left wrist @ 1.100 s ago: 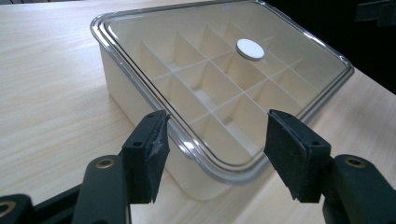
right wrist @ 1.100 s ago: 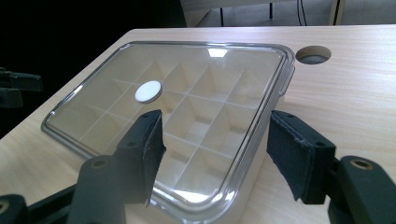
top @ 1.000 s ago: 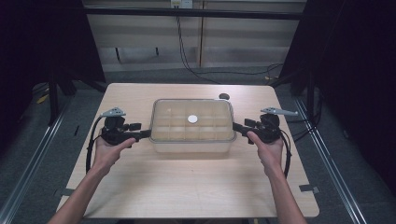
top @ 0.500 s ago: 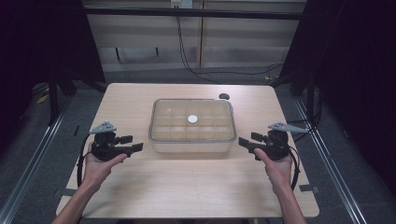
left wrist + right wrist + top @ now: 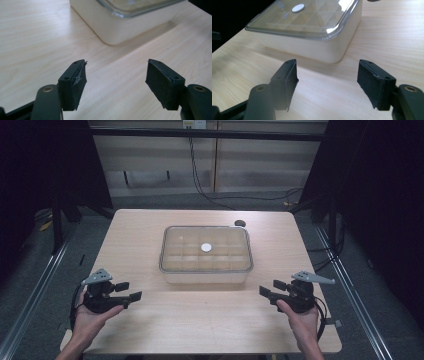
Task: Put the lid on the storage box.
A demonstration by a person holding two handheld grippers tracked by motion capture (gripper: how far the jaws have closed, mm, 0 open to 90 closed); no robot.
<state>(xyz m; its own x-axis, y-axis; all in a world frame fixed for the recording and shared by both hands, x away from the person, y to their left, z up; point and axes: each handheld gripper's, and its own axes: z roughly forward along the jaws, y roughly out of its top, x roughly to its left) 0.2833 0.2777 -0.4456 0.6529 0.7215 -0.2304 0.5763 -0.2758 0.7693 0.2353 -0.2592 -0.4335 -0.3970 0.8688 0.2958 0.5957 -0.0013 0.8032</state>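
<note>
place: lab recording bay | dark curtains [image 5: 45, 165] hanging round worktop [image 5: 150, 235] | cables [image 5: 200, 175] trailing over floor [image 5: 160, 200]

I hold my left claw [image 5: 129, 291] in my left hand [image 5: 95, 312], low at the near left. My forearm comes up from the bottom edge. The jaws stand wide apart and hold nothing. They point toward the middle. A grey plate sits on top of this claw.

My right claw [image 5: 272, 288] sits in my right hand [image 5: 302, 317] at the near right. Its jaws are wide apart too, with nothing between them. They point in toward the middle, facing the other claw. The two claws are well apart.
</note>
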